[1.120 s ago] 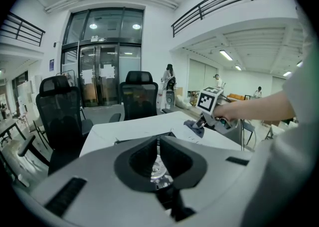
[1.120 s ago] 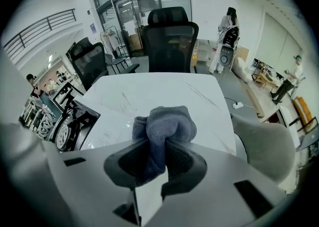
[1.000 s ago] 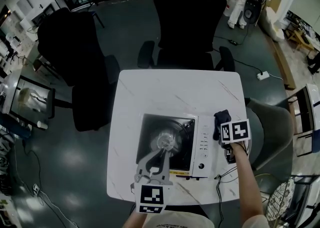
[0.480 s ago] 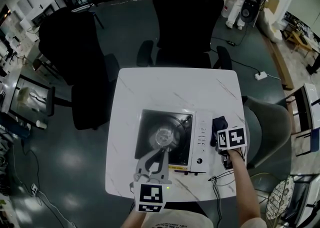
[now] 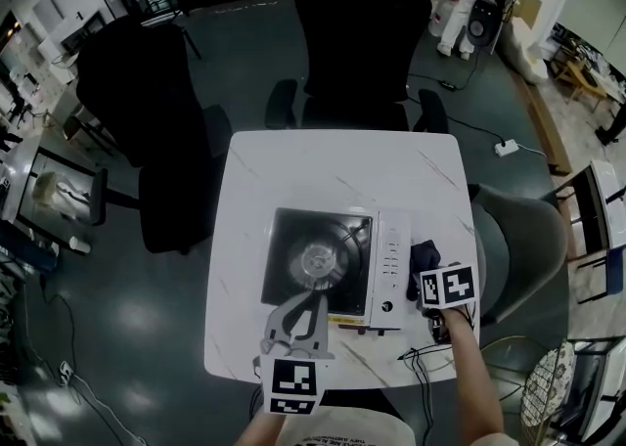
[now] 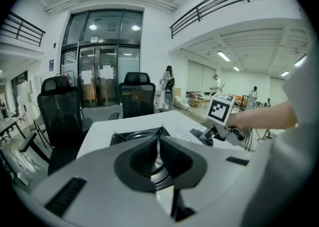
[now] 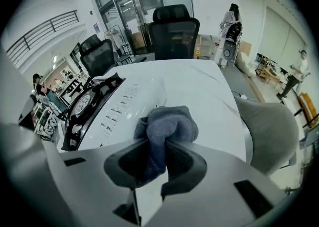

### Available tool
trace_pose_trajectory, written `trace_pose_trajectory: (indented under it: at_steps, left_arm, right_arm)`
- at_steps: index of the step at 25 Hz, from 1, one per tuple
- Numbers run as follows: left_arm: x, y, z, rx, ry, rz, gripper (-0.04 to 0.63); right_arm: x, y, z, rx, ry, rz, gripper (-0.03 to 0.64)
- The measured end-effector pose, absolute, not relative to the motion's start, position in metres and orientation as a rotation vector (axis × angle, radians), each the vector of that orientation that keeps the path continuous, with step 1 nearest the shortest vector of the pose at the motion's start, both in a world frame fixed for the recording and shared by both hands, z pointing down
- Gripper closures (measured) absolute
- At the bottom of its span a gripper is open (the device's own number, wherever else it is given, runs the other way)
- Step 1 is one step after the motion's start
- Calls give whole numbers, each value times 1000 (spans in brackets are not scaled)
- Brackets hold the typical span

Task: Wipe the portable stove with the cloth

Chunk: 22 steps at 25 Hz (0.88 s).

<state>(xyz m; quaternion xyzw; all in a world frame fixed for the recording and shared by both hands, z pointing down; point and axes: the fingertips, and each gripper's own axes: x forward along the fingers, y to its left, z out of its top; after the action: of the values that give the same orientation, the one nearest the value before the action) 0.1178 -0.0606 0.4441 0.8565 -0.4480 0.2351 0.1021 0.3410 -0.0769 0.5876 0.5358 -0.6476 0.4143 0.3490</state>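
Observation:
The portable stove [image 5: 318, 266] lies on the white table [image 5: 333, 170]; it has a black burner top and a white control panel [image 5: 391, 268] on its right. A dark grey cloth [image 5: 423, 256] rests beside that panel, pinched by my right gripper [image 5: 430, 273]. In the right gripper view the cloth [image 7: 167, 124] bulges out past the jaws of the right gripper [image 7: 160, 144], with the stove [image 7: 92, 99] to its left. My left gripper [image 5: 315, 295] is shut on nothing, its tips over the stove's near edge. From the left gripper view, the left gripper [image 6: 158, 139] points at the burner [image 6: 142, 136].
Black office chairs [image 5: 362, 33] [image 5: 147, 111] stand at the far side and left of the table. A grey chair [image 5: 523, 248] is at the right. Cables [image 5: 430, 346] trail off the table's near right corner. The table's far half is bare.
My right gripper has slid with the cloth towards the near edge along the stove's right side. The left gripper has stayed over the stove's near edge.

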Motion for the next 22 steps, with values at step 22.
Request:
trace_pose_trajectory:
  at_steps: [22]
  left_arm:
    - [75,-55,444,2599,-1186,680,565]
  right_arm:
    - [321,7,588,1455,-1566,1136,528]
